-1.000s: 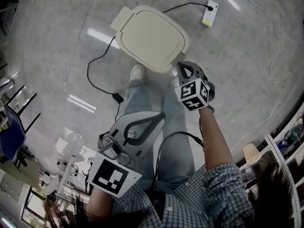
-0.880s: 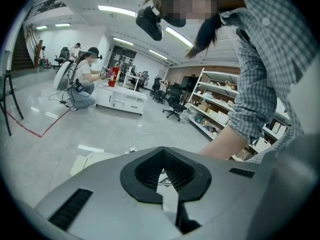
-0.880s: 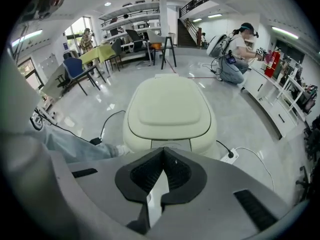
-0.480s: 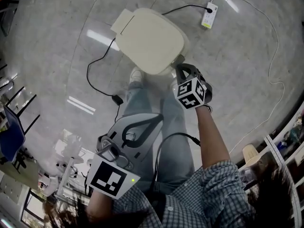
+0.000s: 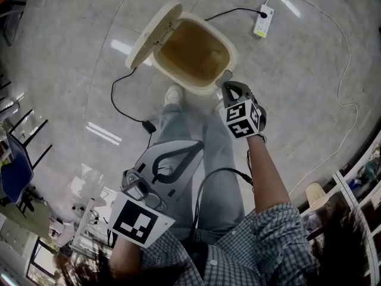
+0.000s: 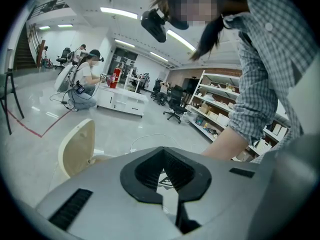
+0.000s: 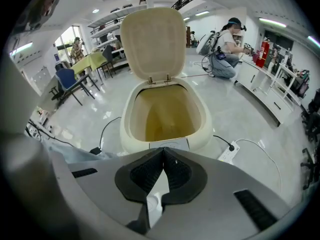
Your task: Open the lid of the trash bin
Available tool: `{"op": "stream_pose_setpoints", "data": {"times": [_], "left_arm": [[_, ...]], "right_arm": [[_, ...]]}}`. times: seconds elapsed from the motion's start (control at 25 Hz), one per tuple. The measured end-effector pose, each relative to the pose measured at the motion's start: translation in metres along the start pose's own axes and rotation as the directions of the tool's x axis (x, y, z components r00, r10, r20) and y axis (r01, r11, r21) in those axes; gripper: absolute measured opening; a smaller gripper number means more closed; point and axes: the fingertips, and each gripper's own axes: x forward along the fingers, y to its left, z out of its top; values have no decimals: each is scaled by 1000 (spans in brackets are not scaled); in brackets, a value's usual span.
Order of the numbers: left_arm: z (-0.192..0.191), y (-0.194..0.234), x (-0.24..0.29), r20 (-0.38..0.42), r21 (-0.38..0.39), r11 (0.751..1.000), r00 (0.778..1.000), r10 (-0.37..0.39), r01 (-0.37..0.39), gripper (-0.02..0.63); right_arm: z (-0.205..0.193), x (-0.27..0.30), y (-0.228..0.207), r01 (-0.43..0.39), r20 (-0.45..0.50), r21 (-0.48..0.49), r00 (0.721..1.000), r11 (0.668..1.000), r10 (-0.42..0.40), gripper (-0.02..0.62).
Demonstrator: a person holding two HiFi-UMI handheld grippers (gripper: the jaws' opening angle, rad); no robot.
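The cream trash bin (image 5: 224,47) stands on the floor in front of my feet with its lid (image 5: 147,36) swung up on the far hinge, so the empty yellowish inside shows. In the right gripper view the lid (image 7: 152,41) stands upright behind the bin's rim (image 7: 126,129). My right gripper (image 5: 227,84) is shut and empty, its tip right at the bin's front edge by a small grey panel (image 7: 170,144). My left gripper (image 5: 200,145) hangs shut and empty near my waist, well back from the bin. The raised lid (image 6: 77,146) shows at the left of the left gripper view.
A white power strip (image 5: 262,16) lies beyond the bin, with a black cable and adapter (image 5: 147,124) to its left and a white cable looping right. My shoe (image 5: 172,92) is at the bin's foot. Shelving lines the right side. A person (image 7: 225,44) crouches far behind.
The bin's lid, flat and closed a second ago, has swung up and back and now stands open. My right gripper stays at the bin's front edge; the left has not moved.
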Motion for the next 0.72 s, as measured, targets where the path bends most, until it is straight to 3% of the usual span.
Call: {"op": "stream_pose_setpoints", "data": {"times": [0.16, 0.4, 0.72], "left_arm": [[3, 1, 2, -5, 22, 1000, 1000, -6, 6, -2], [12, 4, -8, -3, 12, 1000, 1000, -10, 10, -2], [52, 9, -27, 39, 50, 999, 999, -6, 4, -2]], "right_arm": [[4, -14, -7, 13, 63, 111, 998, 994, -20, 20], [17, -51, -12, 12, 131, 183, 991, 983, -37, 20], [64, -117, -8, 26, 240, 180, 968, 983, -70, 20]]}}
